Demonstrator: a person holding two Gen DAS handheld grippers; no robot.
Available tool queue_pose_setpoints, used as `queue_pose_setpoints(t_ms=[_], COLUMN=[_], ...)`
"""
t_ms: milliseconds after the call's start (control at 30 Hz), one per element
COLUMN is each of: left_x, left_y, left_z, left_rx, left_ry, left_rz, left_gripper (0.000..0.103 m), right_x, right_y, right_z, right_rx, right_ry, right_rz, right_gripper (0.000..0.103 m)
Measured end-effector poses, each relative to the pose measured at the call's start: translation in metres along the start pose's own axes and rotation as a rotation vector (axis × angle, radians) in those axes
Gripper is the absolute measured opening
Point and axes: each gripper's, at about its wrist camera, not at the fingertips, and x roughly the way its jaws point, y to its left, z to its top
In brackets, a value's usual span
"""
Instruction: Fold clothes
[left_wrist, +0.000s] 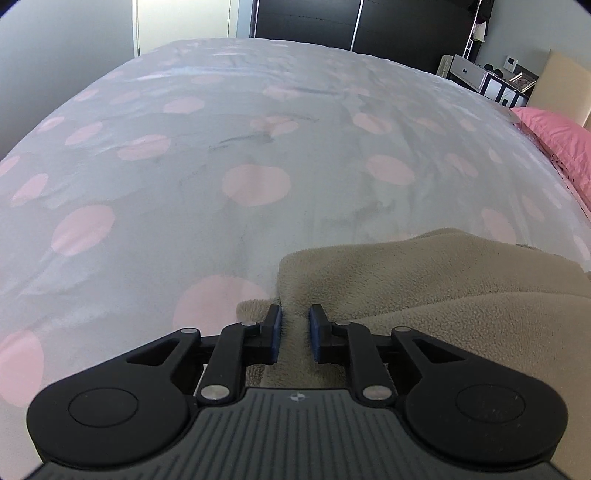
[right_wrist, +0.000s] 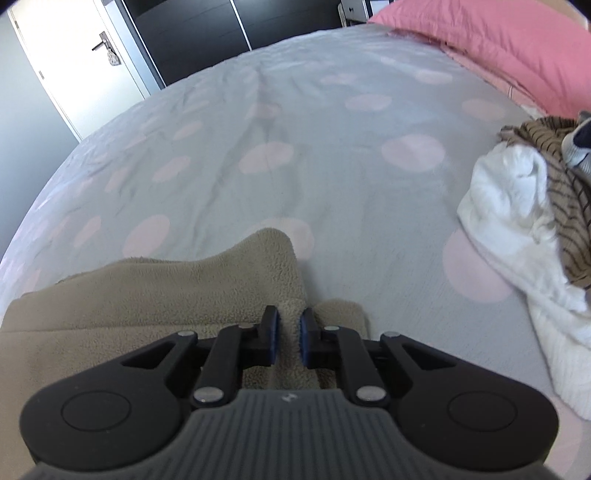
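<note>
A beige fleece garment (left_wrist: 424, 280) lies on the grey bedspread with pink dots (left_wrist: 221, 177). In the left wrist view my left gripper (left_wrist: 295, 321) is shut on a fold at the garment's left corner, fleece pinched between the blue pads. The rest of the garment spreads to the right. In the right wrist view the same beige fleece garment (right_wrist: 166, 291) spreads to the left, and my right gripper (right_wrist: 289, 325) is shut on a ridge of it at the right corner. Both grippers point down at the bed.
A pile of clothes, white fabric (right_wrist: 517, 206) with a brown striped piece (right_wrist: 554, 158) on top, lies to the right. Pink pillows (right_wrist: 498, 48) line the bed's right side. A white door (right_wrist: 74, 66) and dark wardrobes (left_wrist: 332, 22) stand beyond the bed.
</note>
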Motion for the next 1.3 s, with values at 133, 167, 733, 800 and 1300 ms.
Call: queue_pose_setpoints(t_ms=[133,167,733,800,1300], left_x=[0.002,0.000,-0.043,-0.035,0.006], left_y=[-0.003,-0.006,0.054,0.059,0.060], left_z=[-0.005,-0.004,-0.007,-0.013,-0.020], left_rx=[-0.009,-0.001,-0.244,-0.276,-0.228], left_ry=[-0.003,-0.003,0.142,0.145,0.159], left_rz=[0.018,0.033,-0.147,-0.165,-0.233], left_gripper=[0.018,0.018,0.066,0.067,0.077], right_x=[0.009,0.009,-0.059,-0.048,0.009], right_y=[0.005,0.009,-0.047,-0.055,-0.062], right_z=[0.000,0.003,0.011,0.002,-0.025], right_rx=[-0.009,-0.023,0.126,0.175,0.192], right_ry=[0.032,0.046,0.214,0.257,0.322], right_rz=[-0.030,-0.051,0.126,0.154,0.308], right_gripper=[0.015,0.015,0.087,0.087,0.089])
